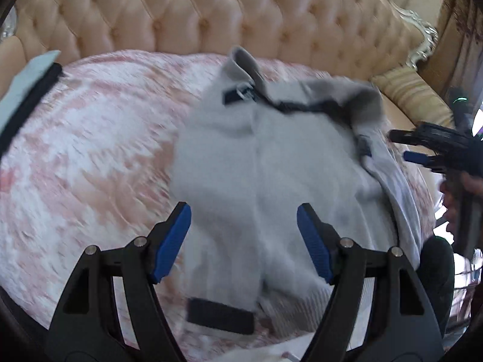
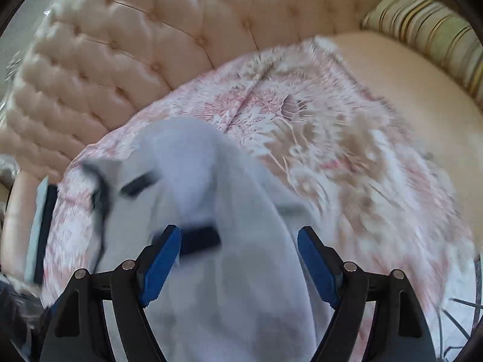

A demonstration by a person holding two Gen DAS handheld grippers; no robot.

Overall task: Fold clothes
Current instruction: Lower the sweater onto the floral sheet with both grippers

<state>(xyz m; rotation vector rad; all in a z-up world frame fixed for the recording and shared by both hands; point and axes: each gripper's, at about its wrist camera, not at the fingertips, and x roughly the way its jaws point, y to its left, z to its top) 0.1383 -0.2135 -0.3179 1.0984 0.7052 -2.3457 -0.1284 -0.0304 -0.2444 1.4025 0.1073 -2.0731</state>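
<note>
A pale grey garment (image 1: 271, 163) with black trim and a black patch (image 1: 220, 316) lies crumpled on a pink and white patterned blanket (image 1: 90, 157). My left gripper (image 1: 243, 241) hovers over its near part, blue pads wide apart and pressing on nothing. My right gripper (image 1: 404, 146) shows at the right edge, beside the garment's rumpled side. In the right wrist view the grey garment (image 2: 217, 181) fills the middle, blurred, and runs under my right gripper (image 2: 240, 265). Its jaws stand open with cloth between them, not pinched. A black patch (image 2: 199, 239) sits by its left pad.
The blanket (image 2: 332, 150) covers the seat of a tufted beige sofa (image 1: 211, 15). A folded light blue item with a dark edge (image 1: 27, 90) lies at the blanket's left end. A striped cushion (image 2: 428, 30) rests at the right end. A hand (image 1: 471, 181) holds the right gripper.
</note>
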